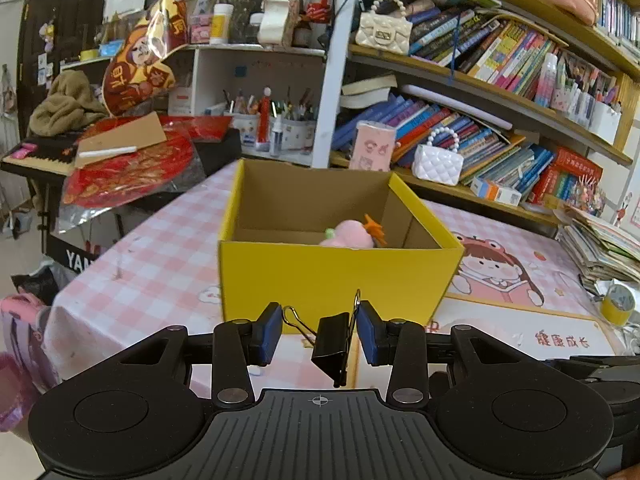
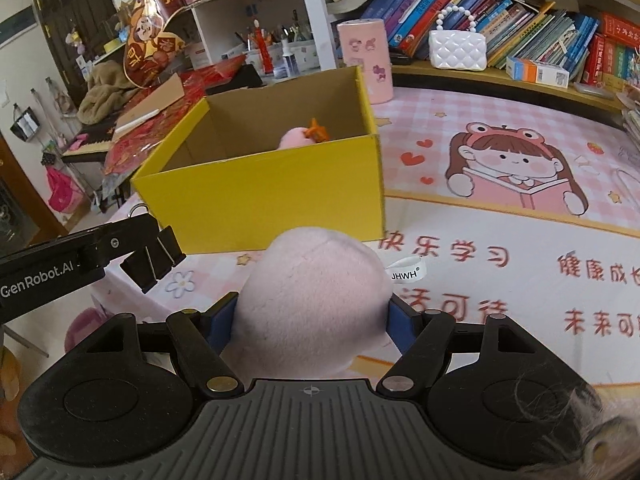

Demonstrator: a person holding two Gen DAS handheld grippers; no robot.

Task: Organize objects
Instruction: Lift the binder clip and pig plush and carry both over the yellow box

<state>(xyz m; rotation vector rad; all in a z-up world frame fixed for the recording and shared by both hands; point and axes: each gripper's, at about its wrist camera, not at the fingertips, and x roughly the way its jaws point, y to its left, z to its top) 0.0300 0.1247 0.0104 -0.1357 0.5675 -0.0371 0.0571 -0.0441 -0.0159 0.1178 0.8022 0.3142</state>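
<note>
A yellow cardboard box (image 1: 336,276) stands open on the pink checked tablecloth; it also shows in the right wrist view (image 2: 264,196). Inside lies a pink plush toy with an orange piece (image 1: 352,234), also visible in the right wrist view (image 2: 304,136). My left gripper (image 1: 318,330) is shut on a black binder clip (image 1: 332,344) by its wire handles, just in front of the box. The clip also shows in the right wrist view (image 2: 154,262). My right gripper (image 2: 312,320) is shut on a pink plush ball (image 2: 312,300) with a white tag, above the table before the box.
A pink cylinder tin (image 2: 364,60) and a white quilted handbag (image 2: 458,50) stand behind the box by bookshelves. A yellow tape roll (image 1: 618,304) and a paper stack (image 1: 600,244) lie at the table's right. A keyboard with red decorations (image 1: 128,164) stands to the left.
</note>
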